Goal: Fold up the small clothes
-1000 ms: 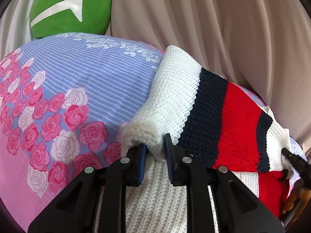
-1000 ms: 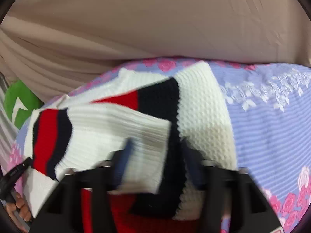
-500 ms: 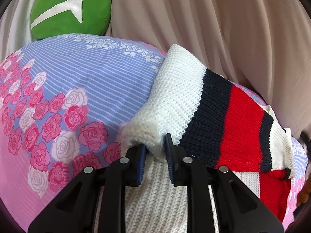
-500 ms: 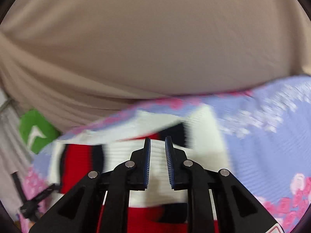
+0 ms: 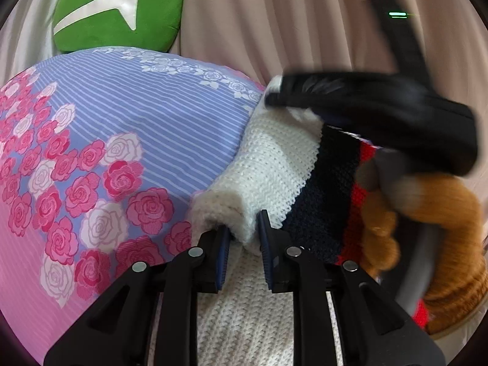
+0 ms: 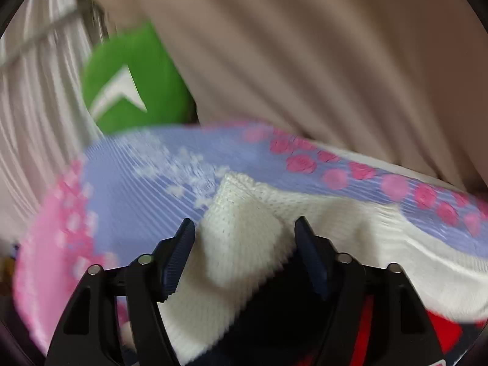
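A knitted sweater [image 5: 274, 164], white with navy and red stripes, is spread on a floral bedsheet [image 5: 122, 122] of lilac stripes and pink roses, backed by a beige curtain [image 5: 274, 24]. A green cushion [image 5: 122, 9] is propped at the sheet's far edge. A rolled white fold of the sweater is pinched between the narrowly set fingers of the left gripper [image 5: 242, 241]. The right gripper [image 6: 244, 256] is held wide open astride a raised white corner of the sweater, seen blurred.
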### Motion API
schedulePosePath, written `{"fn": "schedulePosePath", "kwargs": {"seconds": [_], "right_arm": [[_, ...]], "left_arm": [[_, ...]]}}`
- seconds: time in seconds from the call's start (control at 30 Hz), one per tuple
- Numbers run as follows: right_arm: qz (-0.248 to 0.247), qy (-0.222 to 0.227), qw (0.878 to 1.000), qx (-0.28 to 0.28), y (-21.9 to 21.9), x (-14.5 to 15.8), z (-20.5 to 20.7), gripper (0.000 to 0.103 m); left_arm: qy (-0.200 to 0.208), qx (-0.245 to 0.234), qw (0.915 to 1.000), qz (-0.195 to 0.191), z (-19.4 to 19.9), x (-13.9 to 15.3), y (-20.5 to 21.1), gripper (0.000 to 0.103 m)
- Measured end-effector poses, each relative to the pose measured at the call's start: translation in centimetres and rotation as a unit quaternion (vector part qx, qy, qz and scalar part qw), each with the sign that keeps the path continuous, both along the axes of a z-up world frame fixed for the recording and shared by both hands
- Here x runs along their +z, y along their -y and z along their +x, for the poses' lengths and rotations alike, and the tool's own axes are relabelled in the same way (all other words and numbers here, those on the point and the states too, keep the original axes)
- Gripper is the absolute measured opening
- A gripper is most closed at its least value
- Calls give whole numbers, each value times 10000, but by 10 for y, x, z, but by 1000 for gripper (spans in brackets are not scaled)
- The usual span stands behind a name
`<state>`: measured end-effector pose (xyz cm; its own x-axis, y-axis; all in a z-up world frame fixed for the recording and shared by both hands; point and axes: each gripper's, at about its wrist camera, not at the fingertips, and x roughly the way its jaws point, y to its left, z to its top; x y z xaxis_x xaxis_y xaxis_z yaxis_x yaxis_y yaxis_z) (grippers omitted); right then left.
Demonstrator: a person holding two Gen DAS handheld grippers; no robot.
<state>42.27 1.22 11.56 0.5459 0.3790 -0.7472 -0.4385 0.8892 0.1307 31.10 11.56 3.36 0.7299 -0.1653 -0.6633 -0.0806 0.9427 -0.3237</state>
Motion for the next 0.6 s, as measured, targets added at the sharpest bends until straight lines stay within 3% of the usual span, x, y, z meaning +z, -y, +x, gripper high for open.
{"fn": "schedulePosePath", "kwargs": {"seconds": [0.1,0.17,0.27,0.37,0.43,0.5,0.53,0.6], "right_arm": [[304,492,9983,70,0,28,-13,12],[626,556,9965,-10,4,32,-11,11],[-117,230,9995,-208,-2,-16,12,12],[364,236,9986,-318,11,1,8,15],[548,513,9967,-292,27,20,-9,16],[1020,727,9912,-419,63,37,-36,25],[1238,728,9883,-503,84,42,-49,35],[1402,820,9840,-727,135,45,-80,45]], "left_arm": [[9,50,10000,8,-2,0,-2,17],[24,77,10000,18,-2,0,-3,17],[-4,57,10000,73,-4,-2,-1,17],[-18,19,10000,87,-4,-2,-1,17],[-27,8,10000,33,-2,-2,-5,17],[-32,9,10000,29,-1,-2,-6,17],[-34,6,10000,35,1,-2,-7,17],[-36,12,10000,39,2,-1,-7,17]]}}
